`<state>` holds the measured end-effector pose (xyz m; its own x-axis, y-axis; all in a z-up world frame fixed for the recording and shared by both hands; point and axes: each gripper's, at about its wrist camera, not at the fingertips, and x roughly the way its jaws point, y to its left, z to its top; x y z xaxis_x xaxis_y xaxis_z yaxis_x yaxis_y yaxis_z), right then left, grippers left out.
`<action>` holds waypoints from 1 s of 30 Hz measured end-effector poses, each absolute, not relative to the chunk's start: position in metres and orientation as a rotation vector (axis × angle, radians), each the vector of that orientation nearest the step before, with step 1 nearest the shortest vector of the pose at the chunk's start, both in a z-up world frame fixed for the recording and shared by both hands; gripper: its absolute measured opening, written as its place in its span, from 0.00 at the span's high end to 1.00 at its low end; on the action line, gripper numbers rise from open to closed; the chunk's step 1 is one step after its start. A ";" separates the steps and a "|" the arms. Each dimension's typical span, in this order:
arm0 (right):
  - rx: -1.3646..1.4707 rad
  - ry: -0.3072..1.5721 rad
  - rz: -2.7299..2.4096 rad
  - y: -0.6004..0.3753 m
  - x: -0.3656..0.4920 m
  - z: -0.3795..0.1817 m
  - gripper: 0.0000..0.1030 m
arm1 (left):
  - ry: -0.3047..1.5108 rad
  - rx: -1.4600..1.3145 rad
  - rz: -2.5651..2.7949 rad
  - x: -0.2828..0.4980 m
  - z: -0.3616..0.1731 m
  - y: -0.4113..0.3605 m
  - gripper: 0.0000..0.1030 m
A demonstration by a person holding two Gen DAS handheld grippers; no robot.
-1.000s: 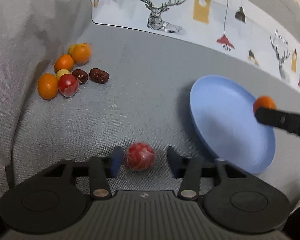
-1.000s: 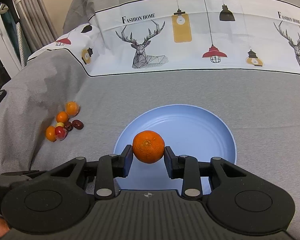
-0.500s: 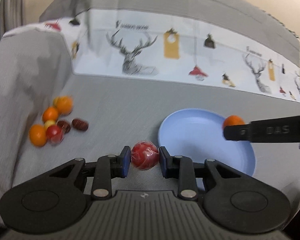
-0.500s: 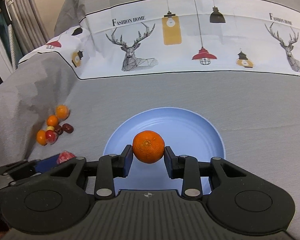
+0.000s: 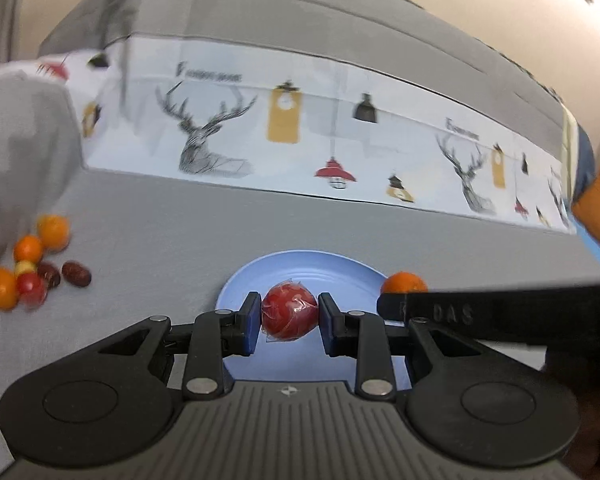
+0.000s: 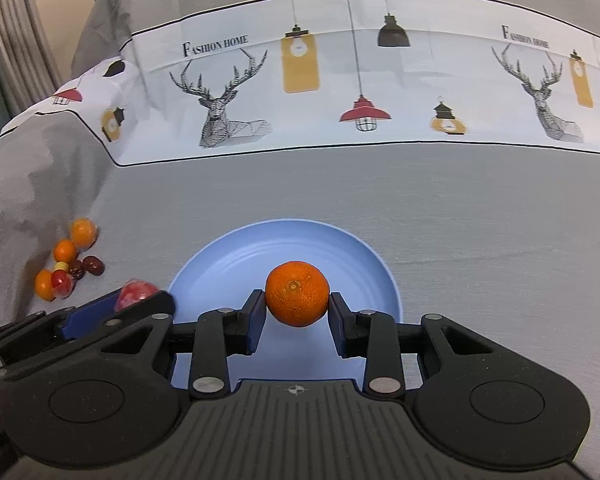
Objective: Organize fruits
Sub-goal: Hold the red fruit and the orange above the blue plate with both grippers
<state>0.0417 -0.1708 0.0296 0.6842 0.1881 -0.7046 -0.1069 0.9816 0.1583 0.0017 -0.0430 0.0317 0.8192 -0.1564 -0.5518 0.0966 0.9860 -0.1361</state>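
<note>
A home bedroom, grey bed (image 6: 460,240) with soft wrinkled bedding, white printed band (image 6: 340,80) of deer heads, hanging lamps and the words "Fashion Home", curtain folds (image 6: 8,40) at far left, beige wall behind

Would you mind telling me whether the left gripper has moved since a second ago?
Yes. The left gripper, then open on the cloth left of the blue plate, now holds the wrapped red fruit before that plate.

The red fruit (image 5: 288,312) was wrapped in crinkled glossy film, while the orange (image 6: 297,294) had a matt, pitted peel. The blue plate (image 6: 228,256) looked like smooth plastic, lying on matt grey woven cloth (image 6: 480,220). Both hand-held grippers, left (image 5: 288,326) and right (image 6: 297,322), were matt black plastic with shiny metal pins.
</note>
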 end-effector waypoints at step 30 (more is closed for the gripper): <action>0.105 0.785 0.118 -0.180 0.044 0.028 0.66 | 0.585 -0.050 -0.178 0.005 0.020 -0.033 0.68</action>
